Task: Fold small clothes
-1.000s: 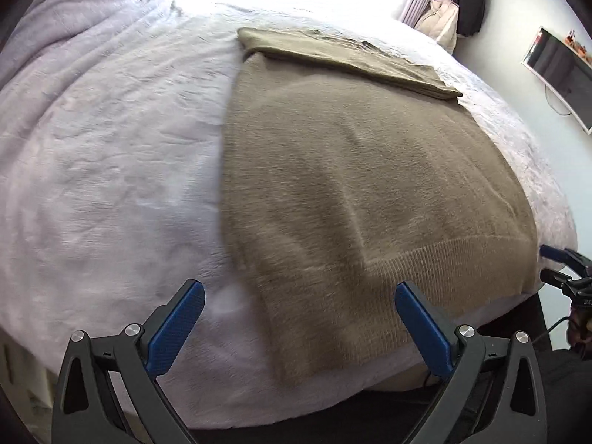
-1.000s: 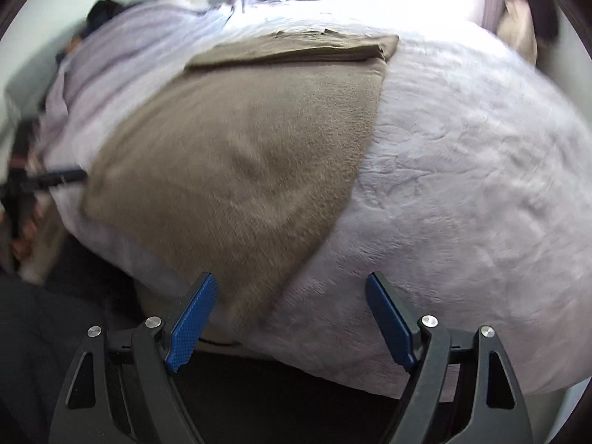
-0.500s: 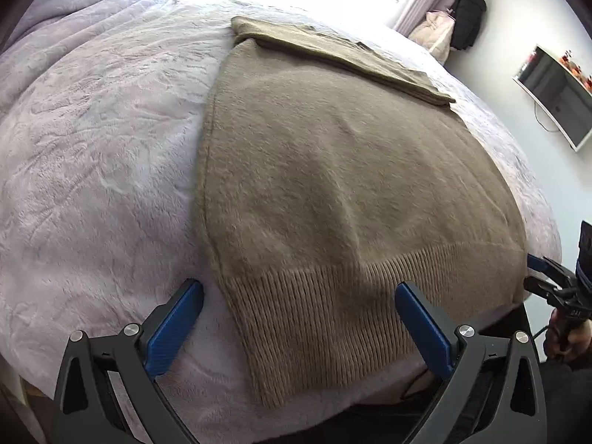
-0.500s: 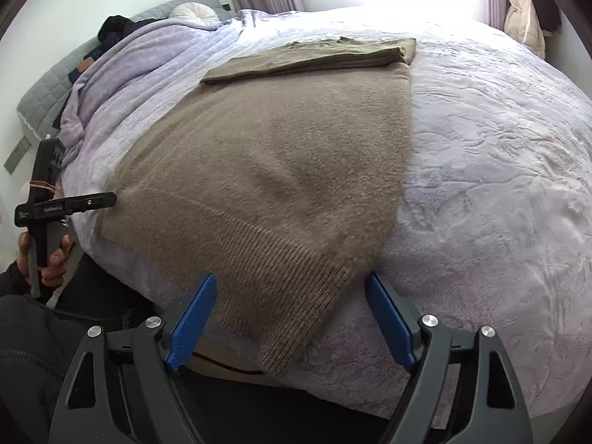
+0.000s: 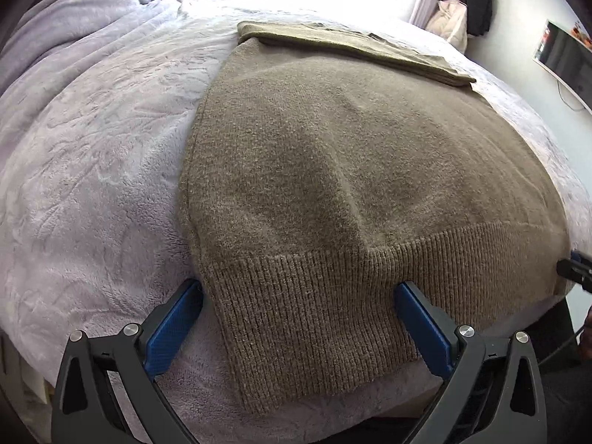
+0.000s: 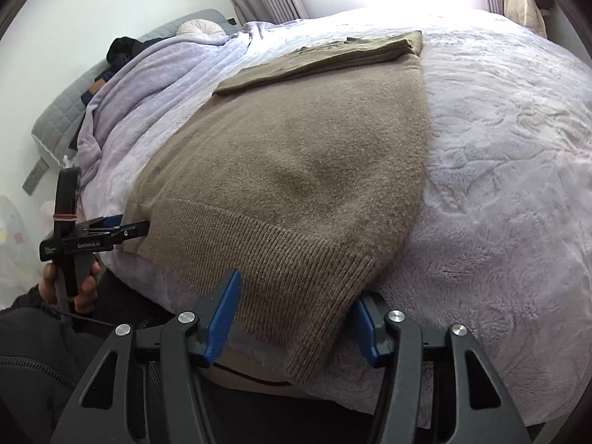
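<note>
Right gripper (image 5: 571, 272) only pokes in at the edge of the left view, so can't tell how its jaws stand from there. In the right view the sweater (image 6: 296, 185) hem covers part of the right-hand pad (image 6: 364, 327). Sweater's far end is folded over, so the neckline is hidden. Dark pile (image 6: 122, 50) by the headboard is too small to make out. TV (image 5: 566, 61) gets cut off by the frame.

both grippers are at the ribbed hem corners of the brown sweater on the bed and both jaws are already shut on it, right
Not quite. Both grippers are at the ribbed hem corners of the brown sweater on the bed, but the jaws are open. Each wrist view shows the left gripper and right gripper spread wide around the hem, not clamped.
</note>
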A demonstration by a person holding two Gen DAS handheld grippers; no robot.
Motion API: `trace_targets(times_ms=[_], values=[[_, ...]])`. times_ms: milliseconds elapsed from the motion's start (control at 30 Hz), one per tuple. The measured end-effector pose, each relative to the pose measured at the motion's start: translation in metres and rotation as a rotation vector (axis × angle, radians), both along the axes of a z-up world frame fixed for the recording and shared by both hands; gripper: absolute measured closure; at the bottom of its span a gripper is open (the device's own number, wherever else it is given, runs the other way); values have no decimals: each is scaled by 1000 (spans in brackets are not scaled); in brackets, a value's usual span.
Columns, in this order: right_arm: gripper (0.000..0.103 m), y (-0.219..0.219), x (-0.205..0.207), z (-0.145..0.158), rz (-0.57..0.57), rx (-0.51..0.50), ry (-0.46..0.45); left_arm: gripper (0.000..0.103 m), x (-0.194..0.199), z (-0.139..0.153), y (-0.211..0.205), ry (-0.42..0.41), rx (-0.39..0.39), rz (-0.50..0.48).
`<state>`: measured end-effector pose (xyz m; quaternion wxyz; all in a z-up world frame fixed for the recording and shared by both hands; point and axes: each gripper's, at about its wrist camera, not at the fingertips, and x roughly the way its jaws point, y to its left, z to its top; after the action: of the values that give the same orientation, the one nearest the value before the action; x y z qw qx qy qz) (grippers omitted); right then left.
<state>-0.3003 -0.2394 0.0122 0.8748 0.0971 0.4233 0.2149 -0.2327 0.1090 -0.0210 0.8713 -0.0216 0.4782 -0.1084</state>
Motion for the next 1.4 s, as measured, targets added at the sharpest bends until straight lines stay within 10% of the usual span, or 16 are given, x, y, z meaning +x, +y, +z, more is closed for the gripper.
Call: trace_targets(times_ms=[500,633,700,967,1067,1400], values=[[23,18,-5,-3,23,-38,-27,6,4,-1,3,27,-15,22],[79,12,-4,-1,16,-57,-15,36,0,11,-6,-5,24,-1],[84,4,-2,-3,22,-20,6,53,0,14,-8,-10,17,-19],[82,-11,8,-22,8,133,89,56,0,12,-6,-14,-17,-22],[90,-19,10,-25,-3,196,119,83,-5,15,3,-8,-71,-39],[96,-5,-4,39,48,94,-70,89,-7,37,16,-20,-159,-39]])
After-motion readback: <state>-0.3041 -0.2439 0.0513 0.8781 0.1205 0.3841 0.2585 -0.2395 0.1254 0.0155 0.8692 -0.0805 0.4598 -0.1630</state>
